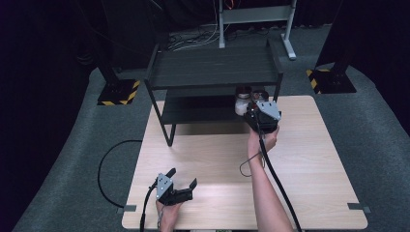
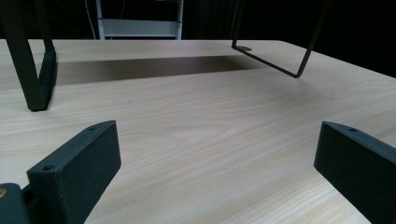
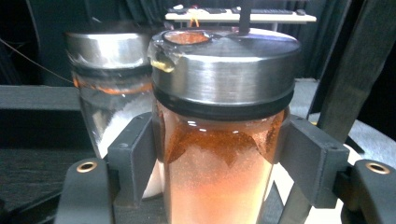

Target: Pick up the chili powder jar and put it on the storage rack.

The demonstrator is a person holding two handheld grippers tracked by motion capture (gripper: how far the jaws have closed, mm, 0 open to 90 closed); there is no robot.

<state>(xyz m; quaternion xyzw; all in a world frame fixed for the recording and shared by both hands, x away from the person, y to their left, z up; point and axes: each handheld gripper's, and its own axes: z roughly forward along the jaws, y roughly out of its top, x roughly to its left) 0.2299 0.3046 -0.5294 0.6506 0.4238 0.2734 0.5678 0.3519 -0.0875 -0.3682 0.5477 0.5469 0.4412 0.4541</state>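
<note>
A glass jar of orange powder [image 3: 219, 172] with a steel lid stands between the jaws of my right gripper [image 3: 219, 154], which press on its sides. In the high view my right gripper [image 1: 251, 112] reaches in at the right end of the black rack's lower shelf [image 1: 193, 110]. A second jar, holding white powder [image 3: 109, 116], stands just behind and to the left, and the white-powder jar [image 1: 241, 105] also shows on that shelf. My left gripper [image 1: 183, 177] rests open on the wooden table [image 1: 309, 159] near its front left, nothing between its jaws [image 2: 217, 154].
The black two-tier rack [image 1: 215, 65] stands across the table's back half; its thick leg [image 2: 35, 79] and thin wire leg [image 2: 280, 65] rest on the wood. Cables trail from both grippers. A metal stand [image 1: 256, 14] is on the floor behind.
</note>
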